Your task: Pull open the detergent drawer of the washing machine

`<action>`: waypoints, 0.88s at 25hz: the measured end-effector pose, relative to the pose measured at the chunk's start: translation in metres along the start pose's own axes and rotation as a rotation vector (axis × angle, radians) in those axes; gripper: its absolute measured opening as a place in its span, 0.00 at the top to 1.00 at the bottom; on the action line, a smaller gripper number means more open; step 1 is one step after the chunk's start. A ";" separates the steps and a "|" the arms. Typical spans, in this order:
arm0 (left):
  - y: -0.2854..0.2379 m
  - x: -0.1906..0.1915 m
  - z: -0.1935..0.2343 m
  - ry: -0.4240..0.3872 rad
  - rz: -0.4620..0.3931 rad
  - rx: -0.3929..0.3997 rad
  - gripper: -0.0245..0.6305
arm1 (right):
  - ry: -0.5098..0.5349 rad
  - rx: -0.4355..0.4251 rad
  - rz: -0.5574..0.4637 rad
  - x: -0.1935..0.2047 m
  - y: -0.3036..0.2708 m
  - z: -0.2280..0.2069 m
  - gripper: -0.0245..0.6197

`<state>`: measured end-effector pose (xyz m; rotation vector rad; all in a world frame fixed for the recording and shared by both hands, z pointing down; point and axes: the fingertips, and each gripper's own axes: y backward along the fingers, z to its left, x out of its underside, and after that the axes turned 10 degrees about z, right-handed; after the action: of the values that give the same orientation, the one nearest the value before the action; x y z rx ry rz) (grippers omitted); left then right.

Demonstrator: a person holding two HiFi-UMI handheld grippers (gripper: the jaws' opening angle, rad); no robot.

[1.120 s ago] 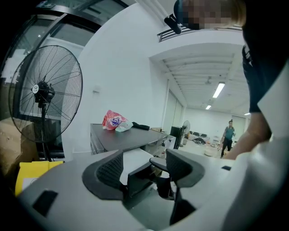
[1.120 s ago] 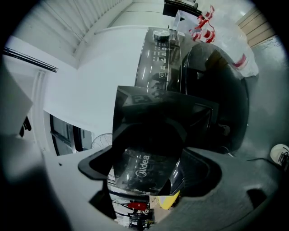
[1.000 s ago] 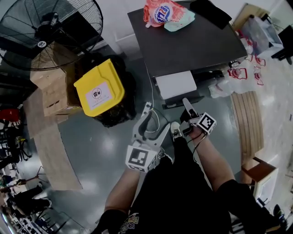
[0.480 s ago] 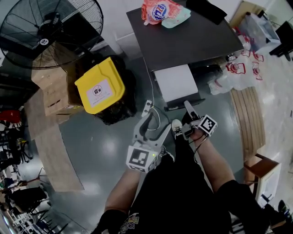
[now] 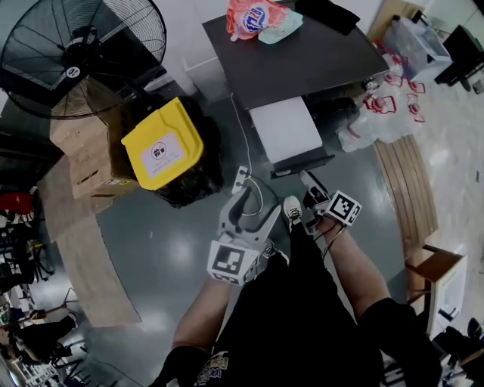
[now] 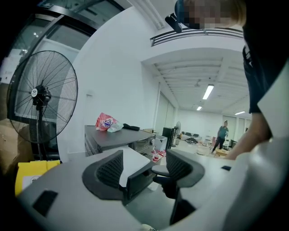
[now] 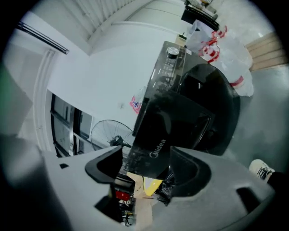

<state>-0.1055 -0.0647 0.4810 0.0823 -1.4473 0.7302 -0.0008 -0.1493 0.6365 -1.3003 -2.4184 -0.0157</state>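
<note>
The dark-topped washing machine [image 5: 295,53] stands ahead of me. Its detergent drawer [image 5: 285,130] sticks out toward me, white on top with a dark front panel [image 5: 302,162]. My right gripper [image 5: 306,184] is just in front of that panel. In the right gripper view the panel [image 7: 156,144] shows between the jaws, which are closing, with no pad seen pressing on it. To the left my left gripper [image 5: 255,198] hangs open above the floor with nothing between its fingers. In the left gripper view the drawer [image 6: 135,158] lies beyond its jaws.
A yellow-lidded bin [image 5: 162,143], cardboard boxes [image 5: 87,147] and a large floor fan [image 5: 79,49] stand at the left. A detergent bag [image 5: 253,17] lies on the machine. Plastic bags [image 5: 378,117] and wooden boards [image 5: 412,189] lie at the right. A person [image 6: 222,135] stands far off.
The white drawer shows farther out of the machine than a second ago. Both grippers have drawn back a little from the machine.
</note>
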 end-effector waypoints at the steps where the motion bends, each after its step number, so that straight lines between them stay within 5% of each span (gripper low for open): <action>1: 0.003 0.001 -0.002 -0.003 -0.003 0.009 0.55 | 0.057 -0.043 0.003 -0.001 0.000 0.015 0.47; 3: 0.008 0.004 -0.008 -0.011 -0.006 0.030 0.55 | 0.098 -0.021 0.007 0.003 0.010 0.028 0.58; 7: 0.016 0.004 -0.022 -0.016 -0.018 0.064 0.55 | 0.257 0.083 0.028 0.003 0.037 0.053 0.95; 15: 0.021 -0.003 -0.058 -0.042 -0.029 0.096 0.59 | 0.700 0.100 0.110 0.010 0.071 0.134 0.95; 22: 0.021 -0.004 -0.095 -0.054 -0.012 0.073 0.88 | 0.925 0.040 0.137 0.004 0.110 0.190 0.95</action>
<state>-0.0333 -0.0044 0.4541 0.1682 -1.4706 0.7762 0.0220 -0.0476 0.4434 -1.0913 -1.5319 -0.4283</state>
